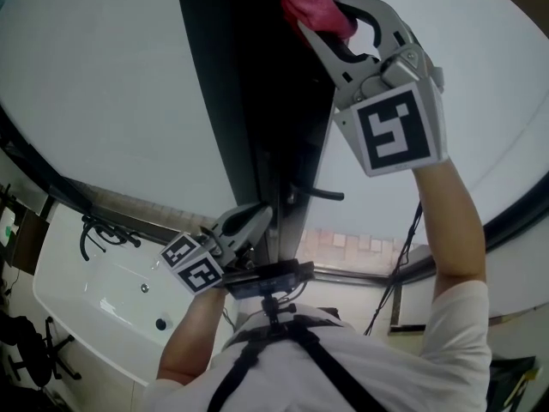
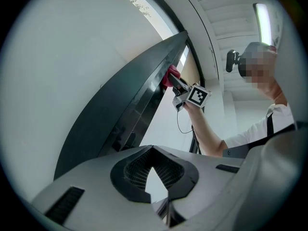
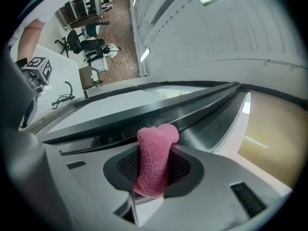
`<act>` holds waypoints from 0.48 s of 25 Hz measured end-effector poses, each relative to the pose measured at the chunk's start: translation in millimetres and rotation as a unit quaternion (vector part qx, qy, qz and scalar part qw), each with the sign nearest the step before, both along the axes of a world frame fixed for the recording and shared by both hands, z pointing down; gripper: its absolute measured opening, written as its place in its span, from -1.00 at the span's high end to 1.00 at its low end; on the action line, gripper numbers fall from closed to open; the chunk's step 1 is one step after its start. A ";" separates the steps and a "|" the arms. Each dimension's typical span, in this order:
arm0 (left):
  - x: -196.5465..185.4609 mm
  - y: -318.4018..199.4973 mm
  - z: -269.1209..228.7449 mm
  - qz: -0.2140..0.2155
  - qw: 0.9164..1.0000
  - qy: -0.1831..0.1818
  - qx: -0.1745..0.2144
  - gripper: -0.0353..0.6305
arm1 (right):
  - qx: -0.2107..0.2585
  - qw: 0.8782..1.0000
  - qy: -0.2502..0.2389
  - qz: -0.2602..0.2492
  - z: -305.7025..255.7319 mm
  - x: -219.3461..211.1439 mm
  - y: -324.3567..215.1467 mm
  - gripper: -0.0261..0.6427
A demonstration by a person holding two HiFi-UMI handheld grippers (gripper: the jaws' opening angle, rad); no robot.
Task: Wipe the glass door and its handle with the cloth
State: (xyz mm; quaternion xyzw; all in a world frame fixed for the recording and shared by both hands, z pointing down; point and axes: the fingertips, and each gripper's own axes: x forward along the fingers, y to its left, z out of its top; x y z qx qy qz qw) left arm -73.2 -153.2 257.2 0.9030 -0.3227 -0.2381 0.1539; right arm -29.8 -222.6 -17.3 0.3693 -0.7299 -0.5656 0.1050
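A dark door frame [image 1: 240, 75] runs between pale glass panes [image 1: 111, 84]. My right gripper [image 1: 330, 11] is shut on a pink cloth [image 1: 310, 3] and presses it against the top of the frame. In the right gripper view the cloth [image 3: 155, 158] stands between the pads, right at the dark frame [image 3: 144, 110]. My left gripper [image 1: 256, 217] sits lower, close beside the frame, shut and empty. A short dark lever [image 1: 324, 194] sticks out from the frame near it. The left gripper view looks up the frame [image 2: 120, 95] to the cloth [image 2: 171, 74] and the right gripper [image 2: 177, 84].
A white table [image 1: 94, 290] with a black curved fitting [image 1: 103, 230] lies at the lower left. A black office chair [image 1: 34, 350] stands beside it. A thin cable [image 1: 403, 256] hangs at the right. Chairs and desks [image 3: 89, 44] stand further off.
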 end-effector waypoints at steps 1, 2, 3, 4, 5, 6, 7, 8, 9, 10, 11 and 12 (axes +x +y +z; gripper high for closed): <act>-0.4 -1.8 1.5 -0.006 1.000 -0.002 -0.001 0.92 | -0.002 1.000 0.002 0.001 3.5 -0.7 -0.6 0.61; -0.5 -3.1 3.3 -0.010 1.000 -0.003 -0.003 0.92 | -0.005 1.000 0.004 0.001 7.1 -1.3 -1.0 0.61; -0.2 -3.3 5.7 -0.012 1.000 -0.002 -0.007 0.92 | -0.008 1.000 0.005 0.000 10.6 -1.8 -1.1 0.61; 0.5 -2.4 8.3 -0.011 1.000 -0.001 -0.011 0.92 | -0.011 1.000 0.005 -0.001 13.9 -2.0 -0.8 0.61; 1.5 -0.8 11.2 -0.007 1.000 0.001 -0.015 0.92 | -0.013 1.000 0.005 -0.001 16.7 -2.1 -0.3 0.61; 2.5 1.4 14.9 -0.001 1.000 0.004 -0.020 0.92 | -0.016 1.000 0.005 -0.002 19.2 -2.1 0.3 0.61; 3.5 3.7 18.7 0.006 1.000 0.007 -0.025 0.92 | -0.018 1.000 0.006 -0.002 21.6 -2.1 0.8 0.61; 4.4 5.8 21.4 0.010 0.999 0.010 -0.029 0.92 | -0.020 1.000 0.006 -0.002 24.1 -2.0 1.1 0.61; 5.2 7.0 22.6 0.010 0.999 0.010 -0.030 0.92 | -0.023 1.000 0.006 -0.002 26.7 -1.9 1.3 0.61; 5.7 7.2 22.7 0.005 1.000 0.009 -0.030 0.92 | -0.026 1.000 0.006 -0.002 29.6 -1.8 1.3 0.61; 6.1 6.8 22.2 -0.003 1.000 0.008 -0.028 0.92 | -0.029 1.000 0.006 -0.002 32.5 -1.6 1.2 0.61; 6.5 6.6 22.5 -0.007 1.000 0.008 -0.028 0.92 | -0.032 0.999 0.006 -0.003 35.6 -1.5 1.0 0.61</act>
